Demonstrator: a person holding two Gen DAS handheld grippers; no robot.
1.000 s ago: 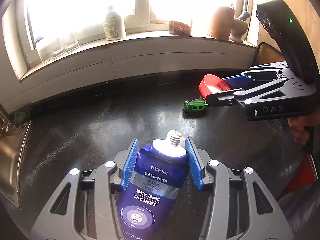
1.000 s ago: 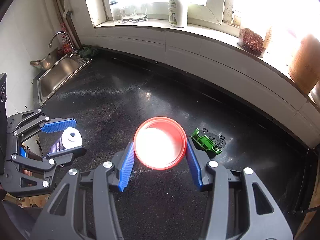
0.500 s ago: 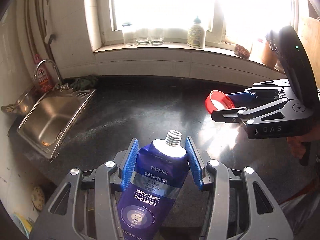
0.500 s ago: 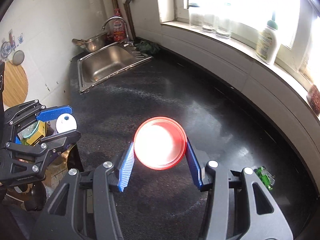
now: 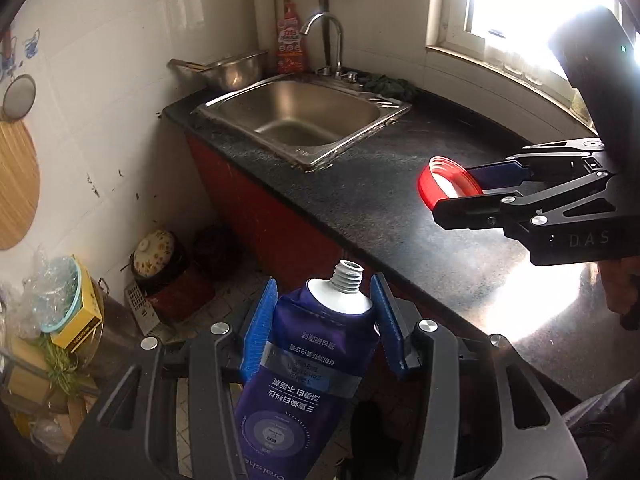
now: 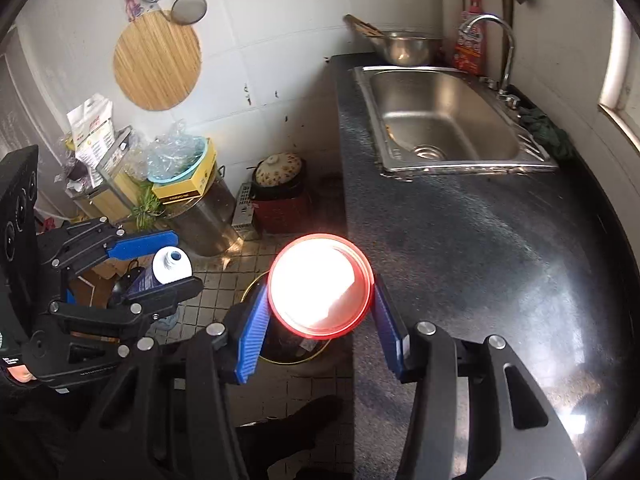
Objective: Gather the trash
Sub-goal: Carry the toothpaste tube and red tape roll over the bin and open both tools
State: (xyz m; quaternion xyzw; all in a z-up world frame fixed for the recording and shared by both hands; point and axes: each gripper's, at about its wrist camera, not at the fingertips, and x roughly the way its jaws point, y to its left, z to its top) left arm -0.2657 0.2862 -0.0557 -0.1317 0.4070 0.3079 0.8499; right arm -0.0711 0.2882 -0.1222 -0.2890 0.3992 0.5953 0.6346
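My left gripper (image 5: 323, 300) is shut on a purple toothpaste tube (image 5: 308, 360) with an uncapped grey threaded neck; it hangs past the counter's end, over the tiled floor. My right gripper (image 6: 318, 300) is shut on a red round lid (image 6: 320, 286), glaring white inside, at the counter's edge. Below the lid a dark bin with a yellow rim (image 6: 294, 350) stands on the floor. In the left wrist view the right gripper (image 5: 456, 192) with the red lid (image 5: 444, 180) hovers over the black counter. In the right wrist view the left gripper (image 6: 176, 254) holds the tube (image 6: 170, 268) at the left.
A steel sink (image 5: 296, 118) with a tap (image 5: 326, 36) and a metal bowl (image 6: 406, 46) sits at the counter's far end. On the floor stand a lidded clay pot (image 6: 280, 176), a metal drum (image 6: 204, 216) stacked with boxes and a basin, and a round wooden board (image 6: 156, 60) hangs on the wall.
Both grippers have swung left along the counter, from the window side toward the sink end and floor. Tube and red lid stay gripped. The green object has left view.
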